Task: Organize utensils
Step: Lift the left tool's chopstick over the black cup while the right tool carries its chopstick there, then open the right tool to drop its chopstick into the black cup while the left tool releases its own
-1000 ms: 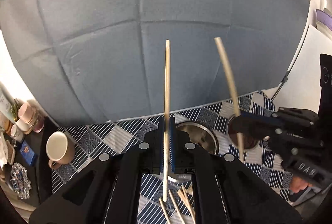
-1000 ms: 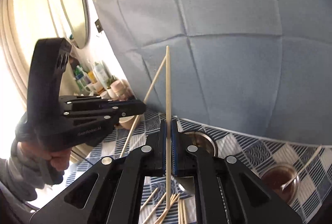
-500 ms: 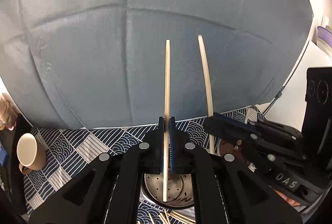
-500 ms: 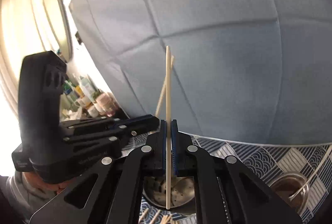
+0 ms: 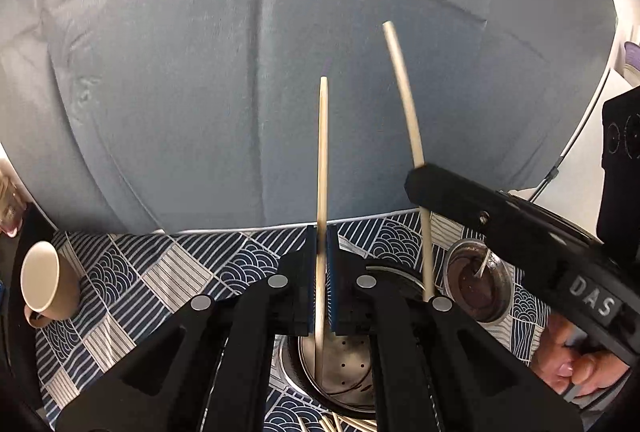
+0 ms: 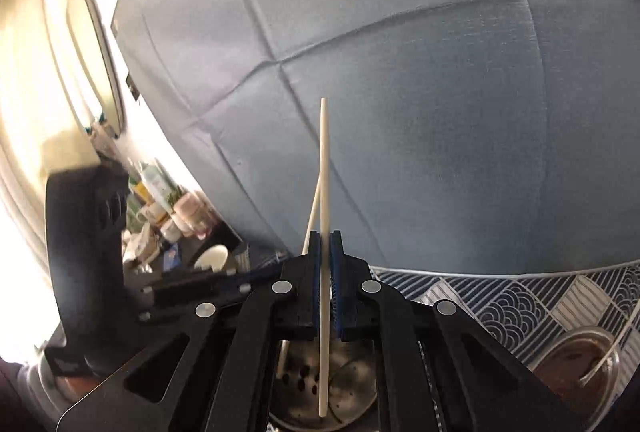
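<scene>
In the left wrist view, the left gripper point(image 5: 320, 272) is closed on a pale chopstick point(image 5: 322, 159), which stands almost upright between the blue pads. The low end of this chopstick is inside the metal holder point(image 5: 348, 364), a round steel cup with small holes in its bottom, which stands on the tabletop directly under the gripper. Some loose chopsticks point(image 5: 340, 424) lie on the patterned cloth point(image 5: 160, 276) at the near edge.

In the right wrist view, the right gripper point(image 6: 325, 272) is also closed on a second chopstick point(image 6: 325, 167), upright, and its low end is over the same holder. From the left camera this second stick leans a little and passes down behind the black finger.

To the right of the holder stands a glass point(image 5: 478, 284) with brown liquid. On the left side of the cloth stands a beige mug point(image 5: 44, 284). Behind everything is a blue-grey padded surface point(image 5: 240, 71).
</scene>
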